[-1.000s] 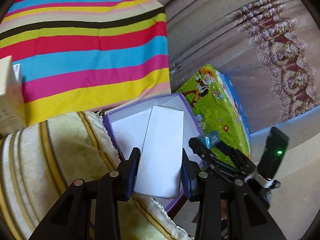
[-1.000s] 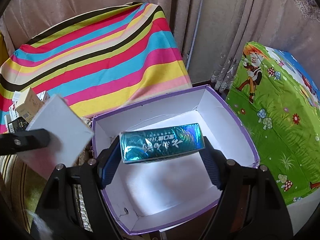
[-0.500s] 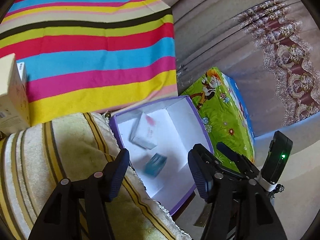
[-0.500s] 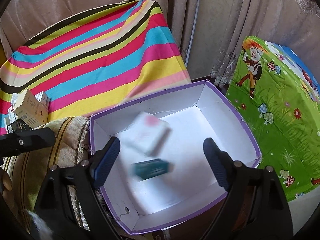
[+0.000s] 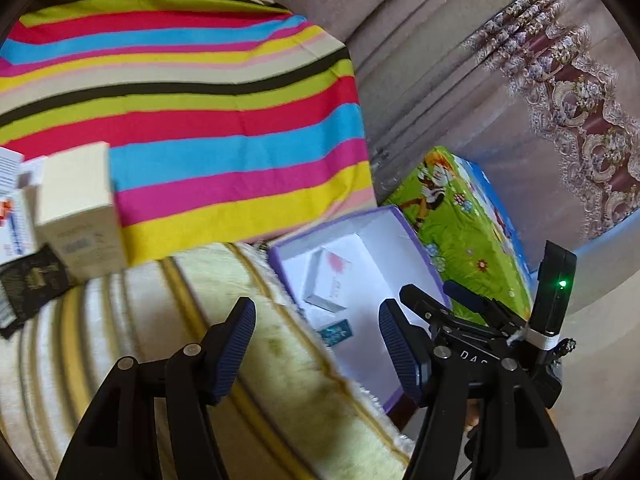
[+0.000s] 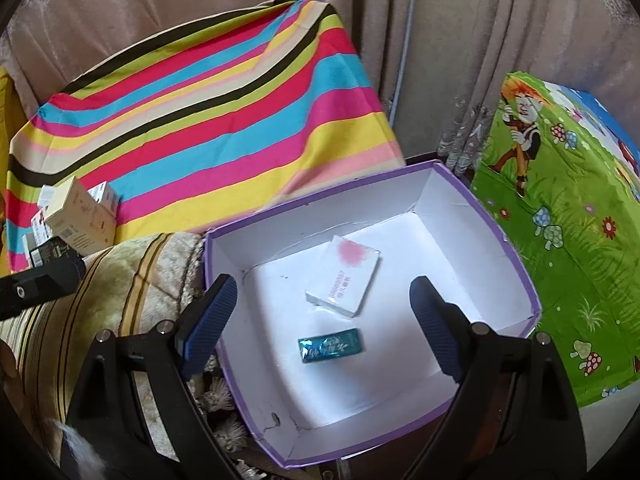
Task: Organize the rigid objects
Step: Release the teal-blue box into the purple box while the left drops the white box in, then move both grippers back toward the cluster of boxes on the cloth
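2 small boxes lie on the white floor of the purple-rimmed storage box [image 6: 516, 248], and both grippers hang empty above the scene.

Largest in view is the rainbow-striped cloth [image 6: 208, 120], draped at the far left in front of the beige curtain [image 6: 440, 40]. To the right stands a green cartoon-print cover [image 6: 560, 240] showing a boy and mushrooms. Near left, a cream and yellow striped plush blanket [image 5: 168, 320] covers the surface beside the storage box, touching its left wall.

The storage box is open-topped and sits between the blanket and the green cover. Inside it, the white box with a pink blotch [image 6: 344, 282] lies flat toward the middle, turned at an angle. Just nearer, apart from it, lies the smaller teal foil-wrapped box [image 6: 331, 346], also flat.

At the far left, on the edge of the striped cloth and blanket, a cream carton [image 5: 80, 212] stands among a few other small packs, with a black packet [image 5: 30, 284] just in front of it.

The right gripper [image 6: 324, 328] hovers over the storage box with its blue-padded fingers spread wide, holding nothing. The left gripper [image 5: 316, 344] sits above the blanket's edge, its fingers likewise spread wide and empty.
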Tool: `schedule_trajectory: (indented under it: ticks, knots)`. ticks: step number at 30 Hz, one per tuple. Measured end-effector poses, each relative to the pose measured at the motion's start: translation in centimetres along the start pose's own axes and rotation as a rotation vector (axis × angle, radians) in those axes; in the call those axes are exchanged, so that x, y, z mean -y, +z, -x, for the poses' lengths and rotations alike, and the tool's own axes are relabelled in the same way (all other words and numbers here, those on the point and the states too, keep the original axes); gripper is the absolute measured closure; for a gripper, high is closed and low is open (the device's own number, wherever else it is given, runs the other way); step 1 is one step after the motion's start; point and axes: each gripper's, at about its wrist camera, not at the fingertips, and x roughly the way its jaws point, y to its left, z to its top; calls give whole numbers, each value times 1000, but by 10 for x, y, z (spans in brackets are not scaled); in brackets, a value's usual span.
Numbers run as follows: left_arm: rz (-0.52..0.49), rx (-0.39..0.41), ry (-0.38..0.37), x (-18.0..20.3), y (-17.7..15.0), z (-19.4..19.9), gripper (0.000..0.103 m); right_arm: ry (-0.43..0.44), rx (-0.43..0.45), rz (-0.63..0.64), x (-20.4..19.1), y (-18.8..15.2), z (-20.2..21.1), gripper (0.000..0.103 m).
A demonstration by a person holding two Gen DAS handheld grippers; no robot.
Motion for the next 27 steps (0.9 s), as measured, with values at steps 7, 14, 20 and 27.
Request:
schedule_trajectory:
  ticks: [7,14,20,27]
  knots:
    - [40,51,-12,-21,-9,28,38,46,-9,36,-21,-3,0,13]
    - [111,110,15,-53,-21,59,38,84,-18,74,-45,-5,0,13]
    - [171,143,35,-81,-32,79,38,114,-23,102,-60,-6,0,13]
    - [231,182,66,-107,-43,100,38,138,-26,135,-76,-6,1,13]
